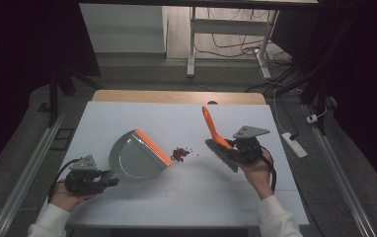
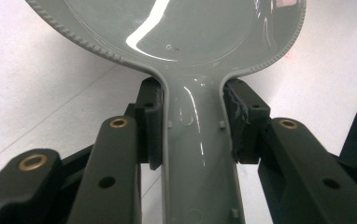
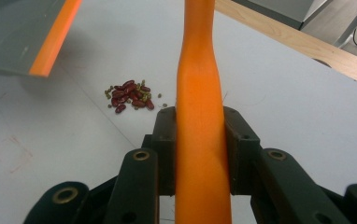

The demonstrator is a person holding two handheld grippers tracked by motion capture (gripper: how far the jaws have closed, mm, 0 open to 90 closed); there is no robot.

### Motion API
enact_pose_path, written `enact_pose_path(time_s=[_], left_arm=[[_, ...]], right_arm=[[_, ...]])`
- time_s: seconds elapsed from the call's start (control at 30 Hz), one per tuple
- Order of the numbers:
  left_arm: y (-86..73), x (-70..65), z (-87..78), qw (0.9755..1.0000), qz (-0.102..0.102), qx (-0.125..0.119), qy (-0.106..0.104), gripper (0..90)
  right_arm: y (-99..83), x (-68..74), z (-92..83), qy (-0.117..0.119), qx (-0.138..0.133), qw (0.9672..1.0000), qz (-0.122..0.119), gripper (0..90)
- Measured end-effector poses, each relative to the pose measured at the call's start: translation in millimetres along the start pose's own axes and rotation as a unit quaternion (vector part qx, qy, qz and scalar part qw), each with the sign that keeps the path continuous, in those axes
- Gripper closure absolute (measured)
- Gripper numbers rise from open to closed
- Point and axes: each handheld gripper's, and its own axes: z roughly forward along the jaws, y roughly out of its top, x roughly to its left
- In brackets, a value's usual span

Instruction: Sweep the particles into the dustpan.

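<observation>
A grey dustpan (image 1: 136,157) with an orange lip lies left of centre on the white table, its lip facing right. My left gripper (image 1: 108,178) is shut on the dustpan's handle (image 2: 199,154), both pads pressing its sides. A small heap of red beans (image 1: 179,153) with a few green bits lies just right of the lip, also seen beyond the brush handle as the beans (image 3: 131,96). My right gripper (image 1: 235,150) is shut on a brush (image 1: 216,136) with an orange handle (image 3: 201,116) and dark bristles, to the right of the beans. The handle slants up and away.
The white table (image 1: 186,197) has a wooden strip (image 1: 176,96) along its far edge. Beyond it stand a table frame and cables on the floor. A power strip (image 1: 294,143) lies on the floor at the right.
</observation>
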Motion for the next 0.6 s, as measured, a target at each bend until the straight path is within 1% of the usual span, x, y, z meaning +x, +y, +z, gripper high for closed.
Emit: enact_pose_path(time_s=[0.03, 0.13, 0.2, 0.3, 0.33, 0.4, 0.43, 0.53, 0.6], left_arm=[[0.9, -0.6, 0.6, 1.0000, -0.001, 0.001, -0.003, 61.9], [5.4, -1.9, 0.8, 0.9999, 0.008, 0.004, -0.012, 61.9], [9.7, -0.9, 0.4, 0.9999, 0.010, 0.003, -0.010, 61.9], [16.4, 2.2, -1.0, 0.9999, 0.010, 0.006, -0.013, 61.9], [18.8, 3.5, -1.2, 0.9998, 0.009, 0.006, -0.016, 61.9], [24.2, 6.2, -1.3, 0.9998, 0.013, 0.008, -0.015, 61.9], [26.8, 7.8, -0.9, 0.9998, 0.012, 0.007, -0.016, 61.9], [33.2, 12.1, 1.9, 0.9996, 0.000, 0.007, -0.027, 61.9], [35.1, 13.0, 4.7, 0.9995, 0.003, 0.008, -0.029, 61.9]], right_arm=[[0.0, 0.0, 0.0, 0.000, 0.000, 1.0000, 0.000, 69.7], [4.8, 0.4, 5.1, 0.001, 0.003, 1.0000, -0.001, 69.7], [6.9, 0.9, 5.5, 0.001, 0.003, 1.0000, -0.002, 69.7], [17.1, 2.4, 6.0, -0.001, -0.001, 1.0000, -0.004, 69.7], [17.1, 2.4, 6.0, -0.001, -0.001, 1.0000, -0.004, 69.7], [25.1, 1.9, 10.3, 0.000, -0.001, 1.0000, 0.003, 69.7], [27.6, 2.2, 12.6, 0.000, -0.001, 1.0000, 0.005, 69.7], [33.9, 3.3, 22.0, 0.000, 0.001, 1.0000, 0.006, 69.6], [35.7, 4.1, 25.4, -0.001, 0.002, 1.0000, 0.005, 69.7]])
